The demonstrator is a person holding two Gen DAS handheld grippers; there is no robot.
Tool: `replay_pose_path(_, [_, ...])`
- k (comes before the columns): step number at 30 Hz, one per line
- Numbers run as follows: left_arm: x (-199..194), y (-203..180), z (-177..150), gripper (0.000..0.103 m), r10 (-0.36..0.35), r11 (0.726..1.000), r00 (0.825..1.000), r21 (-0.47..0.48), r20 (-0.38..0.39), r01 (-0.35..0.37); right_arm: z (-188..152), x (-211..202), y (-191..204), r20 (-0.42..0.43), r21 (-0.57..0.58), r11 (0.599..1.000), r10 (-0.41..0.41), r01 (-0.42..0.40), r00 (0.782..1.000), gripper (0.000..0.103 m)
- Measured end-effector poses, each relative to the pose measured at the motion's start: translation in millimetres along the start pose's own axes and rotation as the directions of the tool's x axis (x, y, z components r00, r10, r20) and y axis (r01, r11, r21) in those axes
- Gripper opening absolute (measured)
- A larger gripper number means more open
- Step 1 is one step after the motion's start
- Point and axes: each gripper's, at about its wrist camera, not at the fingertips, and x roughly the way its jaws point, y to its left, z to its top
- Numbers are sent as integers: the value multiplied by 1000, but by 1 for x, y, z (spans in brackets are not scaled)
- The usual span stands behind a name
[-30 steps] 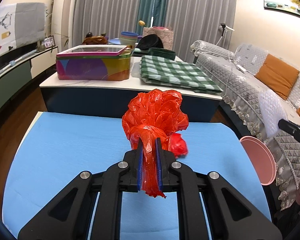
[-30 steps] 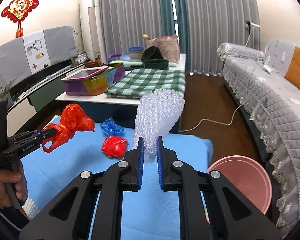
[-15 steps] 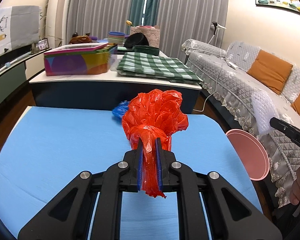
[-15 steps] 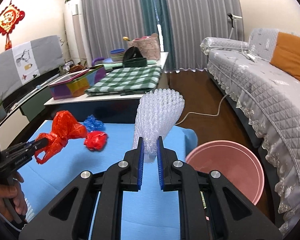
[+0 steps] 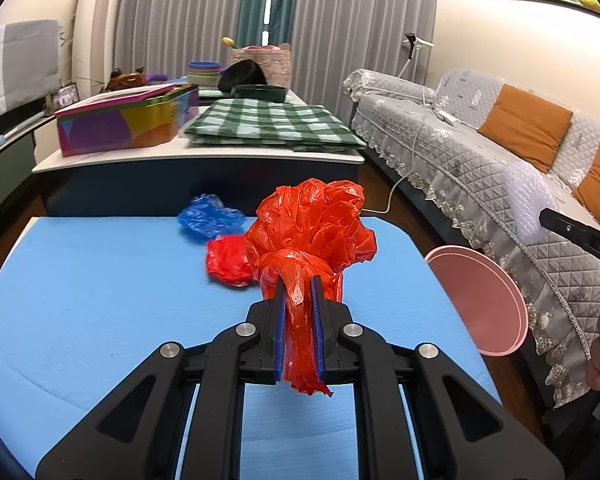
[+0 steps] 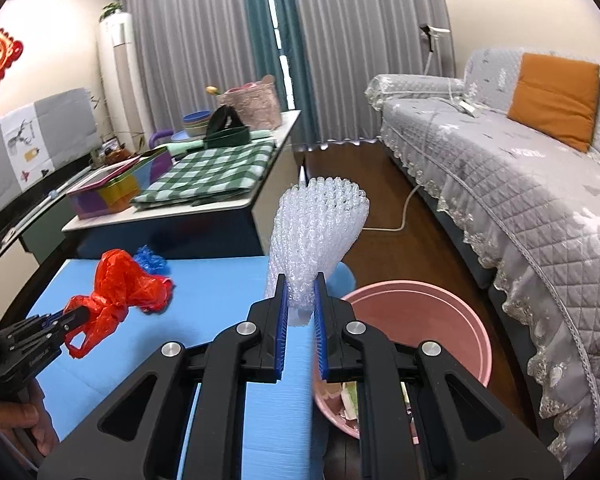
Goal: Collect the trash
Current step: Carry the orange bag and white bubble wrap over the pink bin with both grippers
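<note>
Left gripper (image 5: 298,292) clamped on knotted neck of red plastic bag (image 5: 314,228), bag bunched ahead of jaws, held above blue table (image 5: 100,300). Small red wad (image 5: 228,260) and blue wad (image 5: 208,220) lying on table beyond left gripper, slightly to its left, just beside each other. Right gripper (image 6: 300,296) clamped on bubble wrap (image 6: 318,232), sheet standing up past fingertips. Pink bin (image 6: 432,320) on floor off table edge, just right of right gripper and below it; scraps visible inside.
</note>
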Motion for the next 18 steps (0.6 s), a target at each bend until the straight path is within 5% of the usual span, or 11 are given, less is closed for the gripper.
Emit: replay_pose_path(18, [32, -81, 28, 11, -117, 990, 993, 82, -18, 118, 23, -1, -63, 5, 81, 988, -132, 131, 991, 13])
